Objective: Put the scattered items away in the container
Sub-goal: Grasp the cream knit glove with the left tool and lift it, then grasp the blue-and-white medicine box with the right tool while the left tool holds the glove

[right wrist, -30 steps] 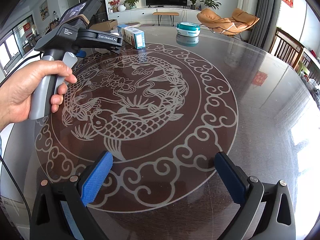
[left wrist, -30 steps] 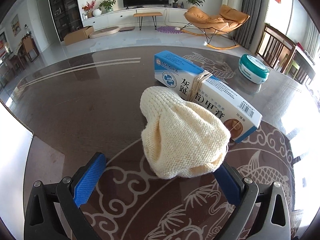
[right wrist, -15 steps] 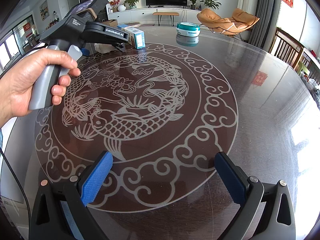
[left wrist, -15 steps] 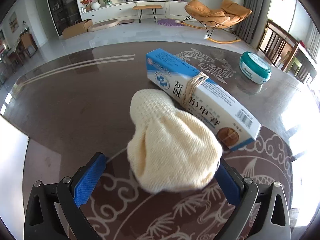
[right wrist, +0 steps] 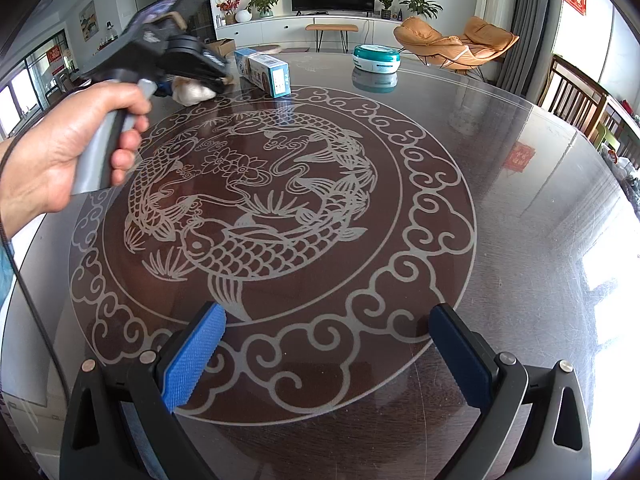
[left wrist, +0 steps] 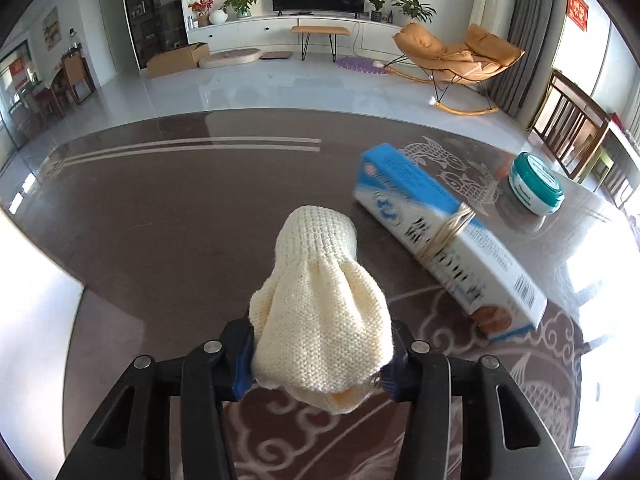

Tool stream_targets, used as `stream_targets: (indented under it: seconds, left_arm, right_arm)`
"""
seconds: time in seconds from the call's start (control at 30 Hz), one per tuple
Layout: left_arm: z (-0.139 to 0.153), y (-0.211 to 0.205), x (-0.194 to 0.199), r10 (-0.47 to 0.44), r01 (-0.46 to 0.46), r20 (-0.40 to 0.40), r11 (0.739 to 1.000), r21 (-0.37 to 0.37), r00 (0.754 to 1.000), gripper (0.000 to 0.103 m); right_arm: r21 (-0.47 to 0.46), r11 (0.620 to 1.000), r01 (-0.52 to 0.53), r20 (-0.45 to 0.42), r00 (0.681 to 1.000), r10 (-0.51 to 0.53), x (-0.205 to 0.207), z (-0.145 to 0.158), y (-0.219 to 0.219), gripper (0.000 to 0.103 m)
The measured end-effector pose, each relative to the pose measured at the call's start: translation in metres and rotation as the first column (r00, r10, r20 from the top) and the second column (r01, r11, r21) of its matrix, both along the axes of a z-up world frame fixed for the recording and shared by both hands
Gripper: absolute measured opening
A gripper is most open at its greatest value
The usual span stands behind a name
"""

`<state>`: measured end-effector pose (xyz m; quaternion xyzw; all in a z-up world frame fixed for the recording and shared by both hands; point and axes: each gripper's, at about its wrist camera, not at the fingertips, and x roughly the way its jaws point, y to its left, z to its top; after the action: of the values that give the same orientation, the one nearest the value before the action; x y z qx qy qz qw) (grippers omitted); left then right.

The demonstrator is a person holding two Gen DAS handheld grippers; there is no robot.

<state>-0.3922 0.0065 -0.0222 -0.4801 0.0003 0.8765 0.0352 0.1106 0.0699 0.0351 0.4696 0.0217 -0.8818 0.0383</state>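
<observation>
A cream knitted sock sits between the blue pads of my left gripper. The jaws are closing and both pads press into its sides. Its cuff end points away over the dark table. A blue and white box bound with a rubber band lies to the right of the sock. In the right wrist view a hand holds the left gripper over the sock beside the box. My right gripper stands open above the table's fish pattern with nothing between its fingers.
A round teal and white lidded tin stands beyond the box, also visible at the far side. The glossy round table reaches to the right edge. Wooden chairs stand beyond it.
The left jaws have gone from wide apart to pressing on the sock, which now bunches between the pads. The left gripper shifted so the box lies further right. The right gripper kept still.
</observation>
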Motion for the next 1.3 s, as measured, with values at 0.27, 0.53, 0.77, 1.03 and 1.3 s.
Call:
stream_targets:
  seconds: [0.27, 0.53, 0.77, 1.03, 1.3]
  left_arm:
    - [-0.003, -0.029, 0.100, -0.114, 0.111, -0.040, 0.991, -0.082, 0.993, 0.049]
    - [-0.004, -0.062, 0.142, -0.102, 0.100, -0.069, 0.995, -0.026, 0.992, 0.049]
    - [-0.004, -0.058, 0.144, -0.105, 0.104, -0.070, 0.994, -0.017, 0.992, 0.050]
    - [-0.004, -0.051, 0.141, -0.103, 0.102, -0.072, 0.995, -0.015, 0.992, 0.050]
    - [-0.005, -0.050, 0.142, -0.103, 0.102, -0.072, 0.995, -0.015, 0.992, 0.050]
  right_arm:
    - [0.000, 1.000, -0.001, 0.001, 1.000, 0.001, 0.000, 0.000, 0.000, 0.103]
    - [0.003, 0.999, -0.048, 0.041, 0.998, 0.048, -0.018, 0.002, -0.005, 0.103]
    - [0.004, 0.969, -0.246, 0.027, 0.969, 0.246, -0.105, 0.002, -0.024, 0.102]
    - [0.009, 0.967, -0.255, 0.083, 0.964, 0.253, -0.225, 0.003, -0.062, 0.102]
    - [0.015, 0.965, -0.262, 0.047, 0.964, 0.261, -0.279, 0.012, -0.106, 0.043]
